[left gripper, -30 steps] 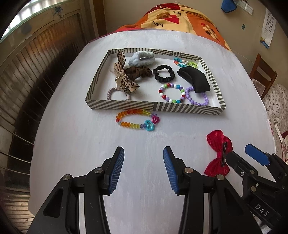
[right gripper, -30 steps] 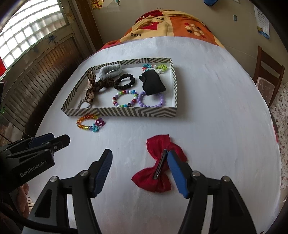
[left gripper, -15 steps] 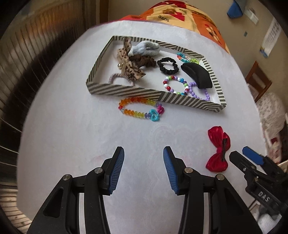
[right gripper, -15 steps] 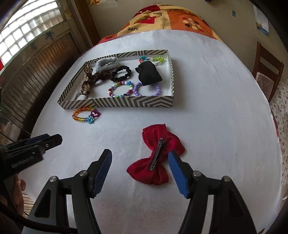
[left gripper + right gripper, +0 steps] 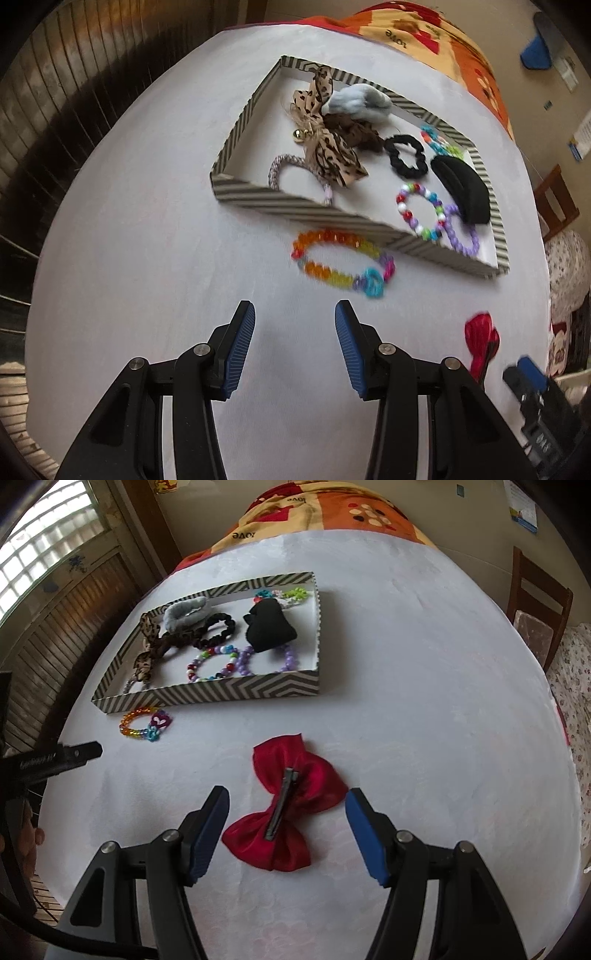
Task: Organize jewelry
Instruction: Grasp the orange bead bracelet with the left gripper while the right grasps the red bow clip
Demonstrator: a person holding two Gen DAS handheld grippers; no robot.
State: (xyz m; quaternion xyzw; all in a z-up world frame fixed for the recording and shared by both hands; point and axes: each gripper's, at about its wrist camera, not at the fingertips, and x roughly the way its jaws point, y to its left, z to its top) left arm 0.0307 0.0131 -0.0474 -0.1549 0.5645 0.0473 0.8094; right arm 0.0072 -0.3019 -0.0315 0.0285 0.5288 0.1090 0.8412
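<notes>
A striped tray (image 5: 258,195) (image 5: 229,696) on the white table holds several hair ties, beaded bracelets, a leopard bow (image 5: 325,147) and a black clip (image 5: 461,188). A rainbow bead bracelet (image 5: 343,264) (image 5: 146,723) lies on the table just in front of the tray. A red bow hair clip (image 5: 288,805) (image 5: 480,339) lies clip side up on the table. My left gripper (image 5: 294,347) is open and empty, short of the rainbow bracelet. My right gripper (image 5: 286,830) is open, its fingers on either side of the red bow's near half.
A patterned orange blanket (image 5: 332,513) lies beyond the table's far edge. A wooden chair (image 5: 535,602) stands at the right. Wooden shutters (image 5: 55,92) line the left side. The left gripper's body shows at the left edge of the right wrist view (image 5: 48,764).
My left gripper has moved forward and tilted toward the rainbow bracelet. My right gripper has moved forward so the red bow now sits between its open fingers.
</notes>
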